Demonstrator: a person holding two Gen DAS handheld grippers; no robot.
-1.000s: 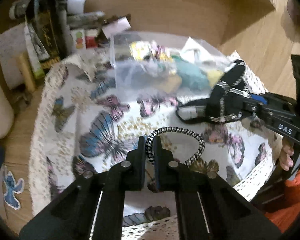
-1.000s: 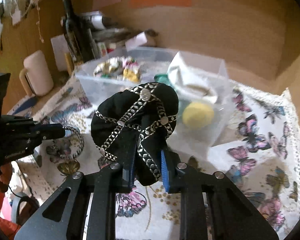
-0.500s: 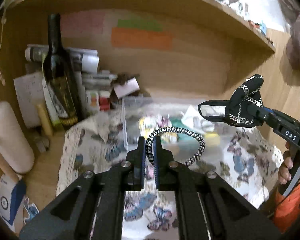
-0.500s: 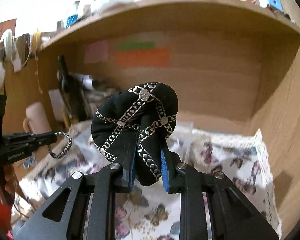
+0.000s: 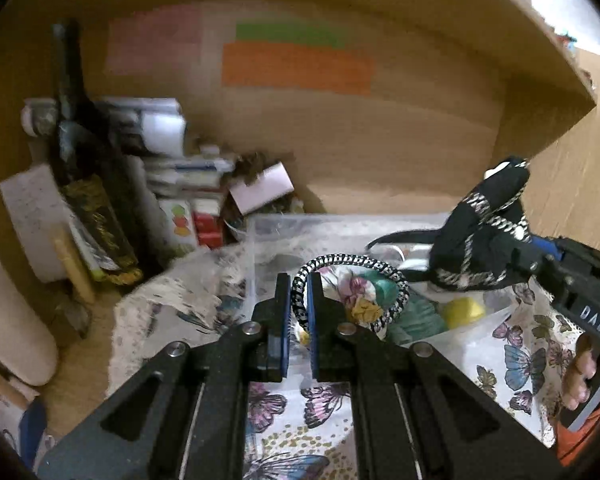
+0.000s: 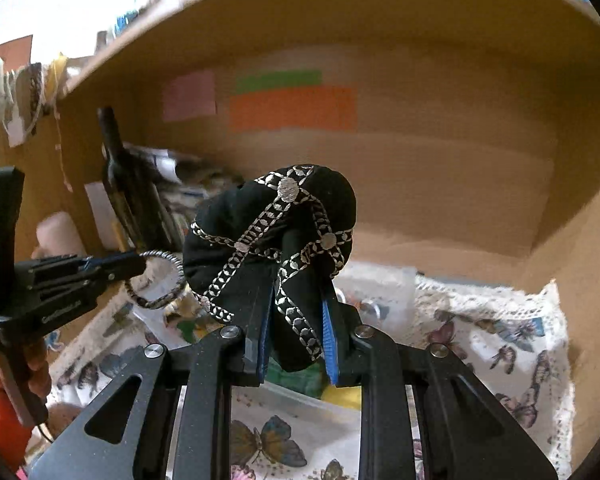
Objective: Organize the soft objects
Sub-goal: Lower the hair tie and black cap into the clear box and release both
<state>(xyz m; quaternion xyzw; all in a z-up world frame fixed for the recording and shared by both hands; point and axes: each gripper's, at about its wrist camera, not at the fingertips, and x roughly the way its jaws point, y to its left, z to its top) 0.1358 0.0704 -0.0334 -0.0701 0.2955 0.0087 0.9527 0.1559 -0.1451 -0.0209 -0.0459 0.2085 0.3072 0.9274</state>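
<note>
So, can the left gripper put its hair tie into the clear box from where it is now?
Probably yes. The left gripper holds the black-and-white hair tie just in front of the clear box, whose top is open. The black headband in the right gripper hangs further right.

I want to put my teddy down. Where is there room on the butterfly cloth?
Bare butterfly cloth lies right of the clear box, out to the lace edge, and in front of it. The box is full, and the corner by the dark bottle is crowded.
</note>
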